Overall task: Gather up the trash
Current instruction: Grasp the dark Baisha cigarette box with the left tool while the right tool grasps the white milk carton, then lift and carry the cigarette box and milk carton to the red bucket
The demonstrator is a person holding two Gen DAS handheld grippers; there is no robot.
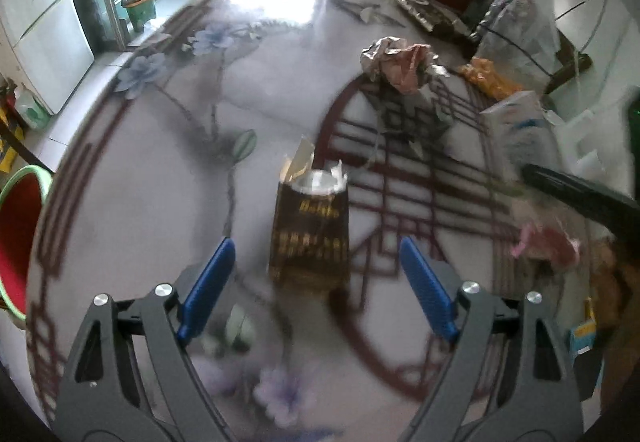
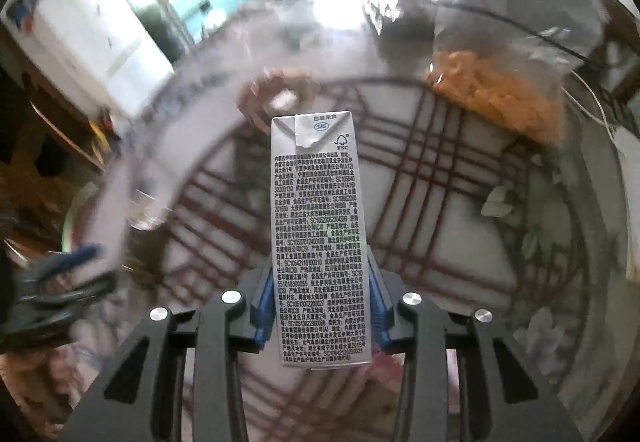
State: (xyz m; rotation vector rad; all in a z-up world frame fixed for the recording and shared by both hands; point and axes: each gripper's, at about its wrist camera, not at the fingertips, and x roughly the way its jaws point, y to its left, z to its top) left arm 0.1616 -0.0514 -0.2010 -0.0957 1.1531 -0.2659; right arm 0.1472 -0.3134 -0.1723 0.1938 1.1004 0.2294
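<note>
Your right claw [image 2: 320, 306] is clamped on a tall grey drink carton [image 2: 320, 226]: both blue pads press its narrow sides near the bottom, and the carton stands up along the fingers, its printed face toward the camera, its folded top flap pointing away over the round patterned bench [image 2: 440, 202].

Your left claw [image 1: 316, 254] stands wide apart and grips nothing. Between its blue fingers [image 1: 210, 282], but touching neither, a dark brown snack packet [image 1: 310, 238] stands upright on the bench with its torn top open and silver lining showing.

Toward the far edge of the bench lies a crumpled wad of foil and pink wrapper [image 1: 400, 62]. Beside it, nearer the right edge, sits a clear bag of orange snacks [image 2: 496, 98], seen from both wrists. A pink scrap [image 1: 548, 242] lies by the right edge in the left wrist view, blurred. Off the bench's left edge a red basin with a green rim [image 1: 20, 234] sits lower down.
</note>
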